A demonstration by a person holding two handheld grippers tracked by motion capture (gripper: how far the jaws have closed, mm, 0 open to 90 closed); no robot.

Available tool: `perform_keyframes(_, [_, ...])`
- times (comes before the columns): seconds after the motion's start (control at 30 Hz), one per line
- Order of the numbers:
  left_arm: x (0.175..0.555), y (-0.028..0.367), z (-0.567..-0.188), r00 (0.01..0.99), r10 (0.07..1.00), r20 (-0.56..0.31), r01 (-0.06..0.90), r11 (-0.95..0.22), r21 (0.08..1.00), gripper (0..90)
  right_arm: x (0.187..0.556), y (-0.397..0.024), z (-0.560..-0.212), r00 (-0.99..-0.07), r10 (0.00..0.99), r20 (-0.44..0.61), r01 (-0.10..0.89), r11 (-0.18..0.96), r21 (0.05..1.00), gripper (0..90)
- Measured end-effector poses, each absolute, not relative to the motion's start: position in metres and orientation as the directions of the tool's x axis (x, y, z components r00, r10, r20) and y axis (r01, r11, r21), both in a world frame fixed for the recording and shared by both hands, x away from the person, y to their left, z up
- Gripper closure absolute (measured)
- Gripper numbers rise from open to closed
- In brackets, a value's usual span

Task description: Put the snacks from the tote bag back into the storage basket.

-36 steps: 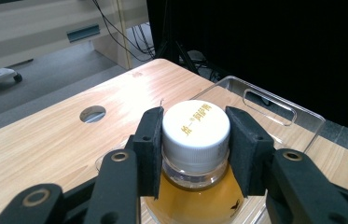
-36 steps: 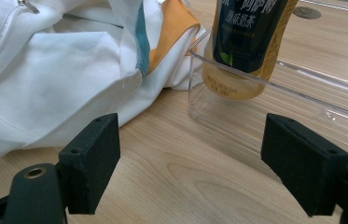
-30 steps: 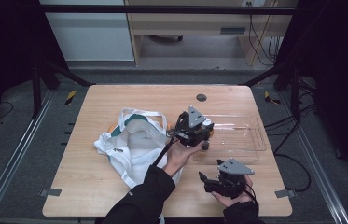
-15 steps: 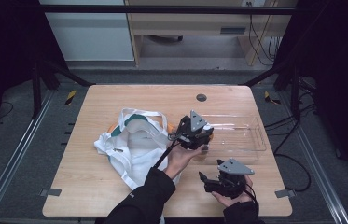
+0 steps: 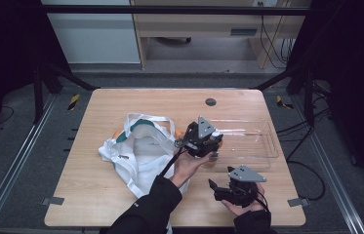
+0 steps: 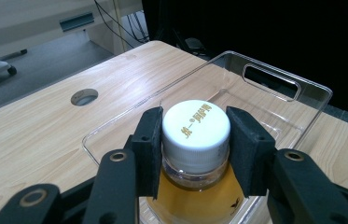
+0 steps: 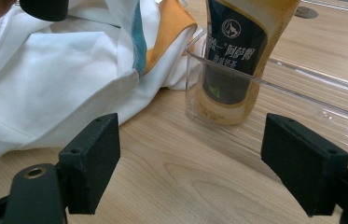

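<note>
Pale wood makes up the worktop (image 5: pixel 121 195), which stands on a grey floor with a cabinet and cables behind it. Toward its left lies a white cloth bag (image 5: pixel 135 151) with teal and orange trim, crumpled and open-mouthed. Just right of the bag, the left hand-held gripper (image 5: pixel 208 146) reaches over the near left corner of a clear plastic tray (image 5: pixel 262 146) with a handle slot in its end wall. Its jaws stand about halfway apart, one pad on each side of the white cap of a bottle of amber drink (image 6: pixel 197 140); the left pad touches the cap, while a thin gap shows at the right pad, so a firm grip cannot be told. The bottle stands upright inside the tray's corner, its dark label (image 7: pixel 239 32) facing the near edge. Farther right and nearer the person, the right hand-held gripper (image 5: pixel 228 187) rests low over the worktop, jaws wide open with nothing between them, pointing at the bottle and bag.
</note>
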State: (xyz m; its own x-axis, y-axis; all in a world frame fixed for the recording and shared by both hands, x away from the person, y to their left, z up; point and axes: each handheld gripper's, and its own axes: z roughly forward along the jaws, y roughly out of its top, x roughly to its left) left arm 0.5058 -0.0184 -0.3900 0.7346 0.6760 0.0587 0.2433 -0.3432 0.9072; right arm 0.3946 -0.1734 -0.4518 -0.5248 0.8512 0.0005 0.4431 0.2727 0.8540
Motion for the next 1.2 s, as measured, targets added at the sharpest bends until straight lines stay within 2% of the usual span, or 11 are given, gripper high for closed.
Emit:
perform_keyframes(0.43, [0.485, 0.011, -0.375, 0.773, 0.628, 0.09, 0.181, -0.354, 0.918, 43.4, 0.394, -0.174, -0.451, -0.516, 0.857, 0.01, 0.45, 0.261, 0.854, 20.2])
perform_keyframes(0.8, [0.471, 0.059, -0.387, 0.776, 0.627, 0.064, 0.205, -0.348, 0.915, 34.4, 0.395, -0.176, -0.451, -0.506, 0.863, 0.004, 0.446, 0.257, 0.857, 20.1])
perform_keyframes(1.1, [0.464, 0.097, -0.401, 0.749, 0.654, 0.106, 0.212, -0.388, 0.897, 30.6, 0.395, -0.176, -0.452, -0.502, 0.865, 0.002, 0.448, 0.258, 0.856, 20.2])
perform_keyframes(1.2, [0.462, 0.109, -0.406, 0.748, 0.657, 0.095, 0.221, -0.381, 0.898, 29.6, 0.395, -0.176, -0.452, -0.502, 0.865, 0.003, 0.449, 0.258, 0.856, 20.2])
